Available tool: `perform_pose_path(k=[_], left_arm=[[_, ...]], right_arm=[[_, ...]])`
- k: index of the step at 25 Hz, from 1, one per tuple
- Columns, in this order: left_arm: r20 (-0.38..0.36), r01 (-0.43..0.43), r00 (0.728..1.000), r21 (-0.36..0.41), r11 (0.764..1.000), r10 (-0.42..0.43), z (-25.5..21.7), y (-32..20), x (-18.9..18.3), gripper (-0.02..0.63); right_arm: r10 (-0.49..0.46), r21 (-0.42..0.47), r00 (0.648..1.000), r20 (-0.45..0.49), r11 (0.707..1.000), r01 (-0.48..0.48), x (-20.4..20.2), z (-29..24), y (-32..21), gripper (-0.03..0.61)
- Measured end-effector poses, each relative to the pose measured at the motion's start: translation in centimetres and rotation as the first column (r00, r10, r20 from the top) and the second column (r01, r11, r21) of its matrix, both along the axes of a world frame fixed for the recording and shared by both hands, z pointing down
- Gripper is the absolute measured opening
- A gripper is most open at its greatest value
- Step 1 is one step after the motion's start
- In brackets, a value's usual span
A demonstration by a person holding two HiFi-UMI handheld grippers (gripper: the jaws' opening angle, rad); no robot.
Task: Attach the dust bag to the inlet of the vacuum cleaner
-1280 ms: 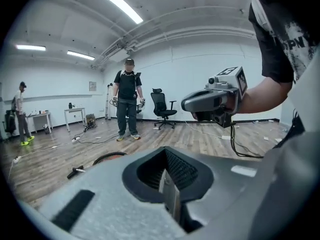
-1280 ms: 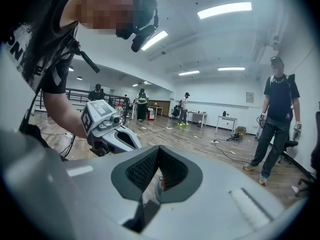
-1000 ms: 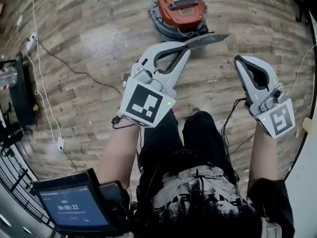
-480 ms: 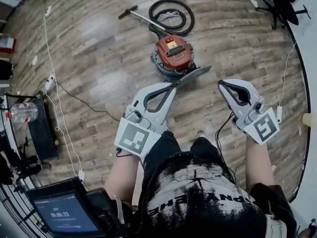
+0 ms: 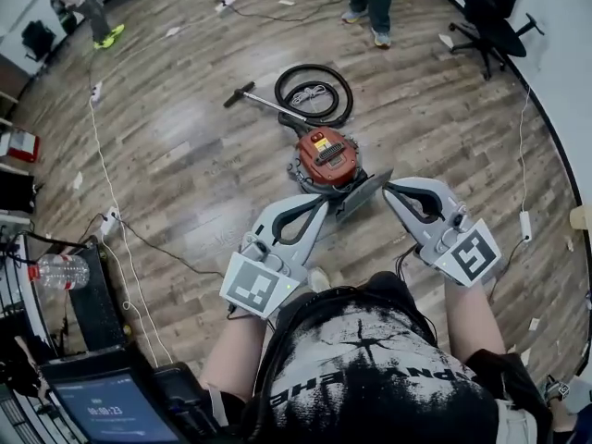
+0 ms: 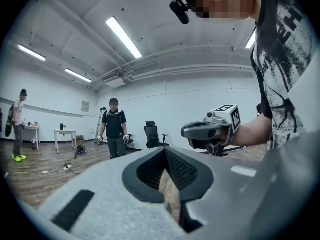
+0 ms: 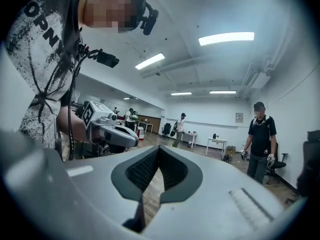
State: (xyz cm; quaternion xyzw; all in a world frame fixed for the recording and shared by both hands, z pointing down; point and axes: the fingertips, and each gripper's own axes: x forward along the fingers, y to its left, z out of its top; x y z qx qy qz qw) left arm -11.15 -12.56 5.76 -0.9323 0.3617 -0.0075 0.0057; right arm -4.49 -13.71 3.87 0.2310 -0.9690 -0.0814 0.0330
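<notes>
The red vacuum cleaner (image 5: 326,158) stands on the wood floor ahead of me. A flat grey piece (image 5: 368,191) lies on the floor against its near right side; I cannot tell if it is the dust bag. My left gripper (image 5: 326,203) hangs high above the floor, level, its tip overlapping the grey piece in the head view. My right gripper (image 5: 388,188) is beside it at the same height. Both are shut with nothing in them: the left gripper (image 6: 170,196) and the right gripper (image 7: 149,186) show only floor through the slit between the jaws.
A coiled black hose with its wand (image 5: 313,91) lies beyond the vacuum. An office chair (image 5: 495,12) stands at the far right. People stand at the back (image 5: 370,3). Cables (image 5: 111,220), a water bottle (image 5: 57,271) and a screen (image 5: 111,405) are at my left.
Both grippers have risen well above the floor and stayed shut. The head view has risen too, so the vacuum looks smaller and farther below, and more of the room shows.
</notes>
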Motion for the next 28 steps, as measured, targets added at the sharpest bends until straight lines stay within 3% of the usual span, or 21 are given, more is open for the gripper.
perform_pose_path(k=[3,8,13,16,21,28], left_arm=[[-0.008,-0.003,1.000,0.007,1.000,0.003,-0.5,-0.6,0.4,0.005],[0.039,-0.006,0.999,0.038,0.999,0.005,-1.7,-1.5,3.1,0.005],[0.058,0.047,0.997,0.052,0.998,-0.050,-2.7,-3.9,5.9,0.006],[0.056,0.087,0.994,0.051,0.995,-0.089,-3.5,-5.0,7.5,0.005],[0.057,0.147,0.987,0.018,0.989,-0.148,-3.8,-6.1,10.3,0.005],[0.052,0.222,0.974,-0.040,0.974,-0.220,-3.6,-6.0,13.2,0.005]], right_arm=[[0.002,0.009,1.000,0.020,1.000,-0.002,0.0,0.0,-0.3,0.005],[0.014,0.013,0.999,0.034,1.000,-0.014,2.2,-0.6,-1.5,0.006],[-0.054,-0.022,0.999,0.004,0.998,0.054,4.4,-0.7,-3.5,0.006],[-0.110,0.015,0.994,0.009,0.994,0.110,5.2,-2.1,-4.6,0.006],[-0.155,-0.018,0.987,-0.031,0.988,0.154,7.8,-2.3,-5.9,0.006],[-0.246,0.038,0.969,0.004,0.969,0.246,9.5,-4.3,-5.7,0.006]])
